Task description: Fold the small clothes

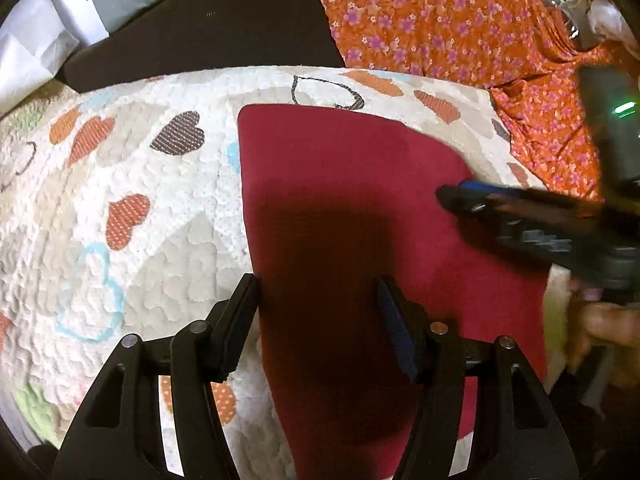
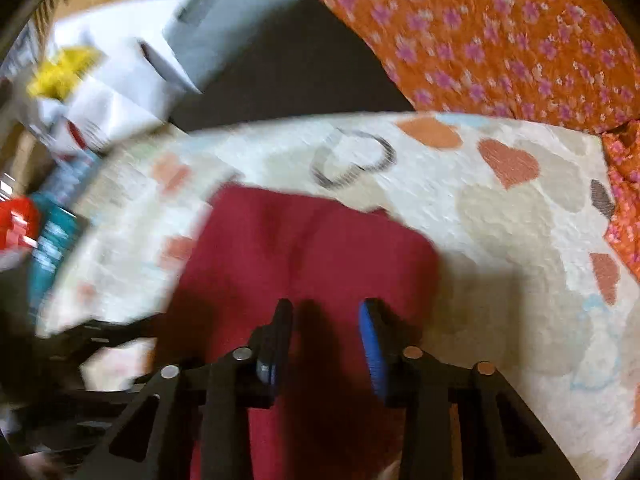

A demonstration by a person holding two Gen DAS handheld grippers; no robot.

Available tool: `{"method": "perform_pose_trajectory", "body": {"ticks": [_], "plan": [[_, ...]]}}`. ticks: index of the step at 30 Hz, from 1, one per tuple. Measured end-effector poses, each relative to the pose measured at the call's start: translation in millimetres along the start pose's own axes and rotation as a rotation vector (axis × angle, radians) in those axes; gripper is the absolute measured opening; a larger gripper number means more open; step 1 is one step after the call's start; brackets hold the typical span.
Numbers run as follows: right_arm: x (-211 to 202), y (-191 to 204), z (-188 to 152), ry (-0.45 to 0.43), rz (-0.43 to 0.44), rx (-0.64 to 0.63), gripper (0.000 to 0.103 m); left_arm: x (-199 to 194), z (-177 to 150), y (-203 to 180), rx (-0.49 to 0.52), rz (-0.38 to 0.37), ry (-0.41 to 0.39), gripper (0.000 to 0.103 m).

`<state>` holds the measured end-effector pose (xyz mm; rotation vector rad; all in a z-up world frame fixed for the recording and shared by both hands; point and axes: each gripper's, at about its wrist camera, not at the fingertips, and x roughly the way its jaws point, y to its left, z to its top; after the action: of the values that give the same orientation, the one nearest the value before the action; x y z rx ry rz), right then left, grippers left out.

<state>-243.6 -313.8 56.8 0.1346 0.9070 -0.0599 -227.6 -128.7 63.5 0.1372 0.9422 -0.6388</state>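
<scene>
A dark red small garment point(image 1: 360, 208) lies flat on a white quilt with heart prints point(image 1: 120, 184). My left gripper point(image 1: 318, 284) is open above the garment's near left part, its jaws wide apart with nothing between them. My right gripper point(image 1: 442, 194) reaches in from the right over the garment's right side. In the blurred right wrist view the right gripper point(image 2: 326, 306) is open just above the red garment point(image 2: 304, 248), which shows a soft crease down its middle.
An orange cloth with pink flowers point(image 1: 440, 20) lies at the back right, also in the right wrist view point(image 2: 500, 40). White and grey boxes point(image 2: 132, 68) and a dark surface point(image 1: 208, 28) sit behind the quilt. Coloured packages point(image 2: 24, 224) stand at the left.
</scene>
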Motion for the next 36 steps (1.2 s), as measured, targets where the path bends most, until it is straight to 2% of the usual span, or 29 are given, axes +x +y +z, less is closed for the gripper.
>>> {"method": "perform_pose_trajectory", "body": {"ticks": [1,5,7,11,16,18,21,23,33,36], "plan": [[13,-7,-1,0.020,-0.025,0.004,0.029,2,1,1,-0.012,-0.007,0.002,0.062],[10,-30,-3,0.016,0.040,0.088,0.029,2,0,-2,-0.008,0.011,0.002,0.063],[-4,-25,-4,0.003,0.022,0.069,0.029,1,-1,-1,-0.012,0.013,0.000,0.063],[-40,-6,-15,-0.030,0.065,0.033,0.029,-1,-3,-2,-0.016,0.020,-0.004,0.063],[-59,20,-38,-0.042,0.104,-0.021,0.029,-1,-5,-6,-0.007,0.038,-0.011,0.063],[-58,24,-50,-0.050,0.067,-0.051,0.029,-1,-5,-7,-0.009,0.041,-0.010,0.063],[-33,21,-65,0.013,-0.016,-0.085,0.029,0,-6,-9,-0.006,0.042,-0.001,0.064],[-31,18,-68,0.003,-0.035,-0.078,0.029,-2,-7,-12,0.005,0.060,-0.006,0.064],[-71,7,-61,-0.072,0.068,0.050,0.029,-26,-3,-18,0.020,0.100,-0.109,0.064],[-81,8,-59,-0.100,0.062,0.056,0.029,-34,-2,-23,0.032,0.108,-0.135,0.064]]}}
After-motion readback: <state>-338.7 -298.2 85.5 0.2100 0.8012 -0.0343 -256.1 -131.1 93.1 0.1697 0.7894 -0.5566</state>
